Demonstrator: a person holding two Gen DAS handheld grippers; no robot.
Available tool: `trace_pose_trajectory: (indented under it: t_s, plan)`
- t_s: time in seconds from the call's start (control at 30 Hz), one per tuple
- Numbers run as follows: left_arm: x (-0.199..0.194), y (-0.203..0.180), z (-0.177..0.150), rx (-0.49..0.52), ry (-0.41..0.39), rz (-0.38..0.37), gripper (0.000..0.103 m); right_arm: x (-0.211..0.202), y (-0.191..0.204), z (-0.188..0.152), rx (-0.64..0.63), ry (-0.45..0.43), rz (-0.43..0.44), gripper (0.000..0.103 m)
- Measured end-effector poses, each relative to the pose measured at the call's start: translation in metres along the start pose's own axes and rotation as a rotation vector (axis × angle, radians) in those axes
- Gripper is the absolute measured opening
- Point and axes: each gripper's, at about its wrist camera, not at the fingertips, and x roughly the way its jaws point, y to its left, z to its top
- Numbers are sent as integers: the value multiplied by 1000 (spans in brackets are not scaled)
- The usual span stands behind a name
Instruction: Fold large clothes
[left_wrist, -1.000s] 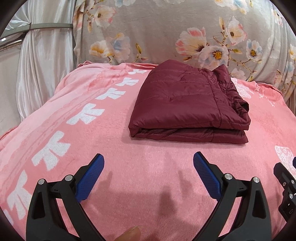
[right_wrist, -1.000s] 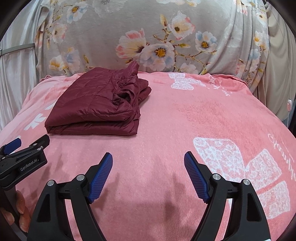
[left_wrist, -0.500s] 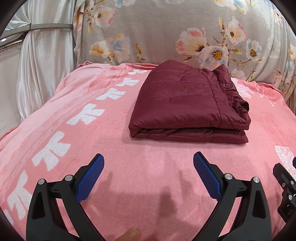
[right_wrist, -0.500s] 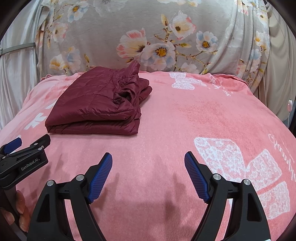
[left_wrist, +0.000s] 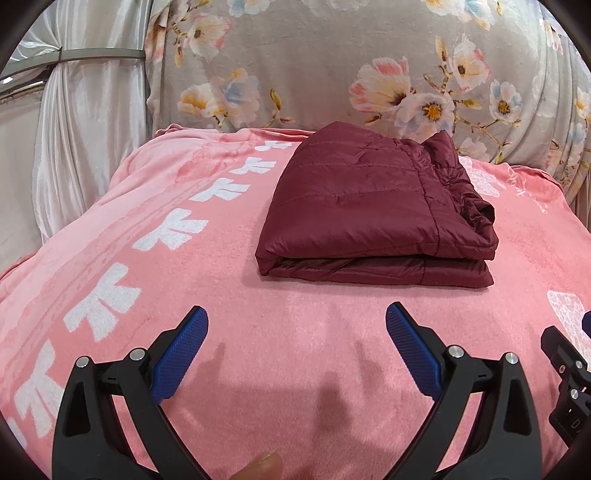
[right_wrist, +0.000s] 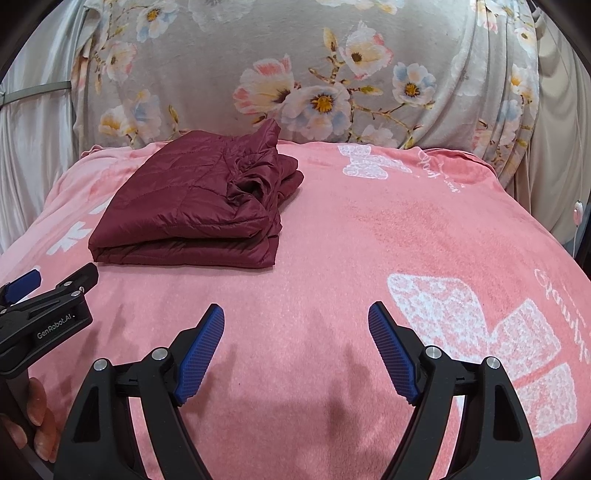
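The maroon quilted jacket (left_wrist: 373, 206) lies folded in a neat stack on the pink blanket (left_wrist: 295, 332), toward its far edge near the floral cloth (left_wrist: 332, 55) (creased side at right). The left hand-held gripper (left_wrist: 297, 350) and right hand-held gripper (right_wrist: 295, 350) hover well short of it, jaws spread wide, holding nothing

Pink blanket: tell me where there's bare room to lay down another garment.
The widest free patch on the pink blanket runs from the folded maroon jacket towards the white bow prints on the right. A narrower strip lies between the jacket's near edge and both open grippers, left gripper and right gripper. The far-left part, under the jacket, is taken.
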Motion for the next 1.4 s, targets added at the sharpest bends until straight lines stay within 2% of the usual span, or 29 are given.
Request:
trace_pose_trajectory:
  t_s: [0.47,1.4]
  plan:
    - [-3,0,2,19,-17,-28,94,1,-1,-1,-2,0,1,78]
    - [-4,-2,4,26,-20,-34,94,1,0,-1,-6,2,0,78]
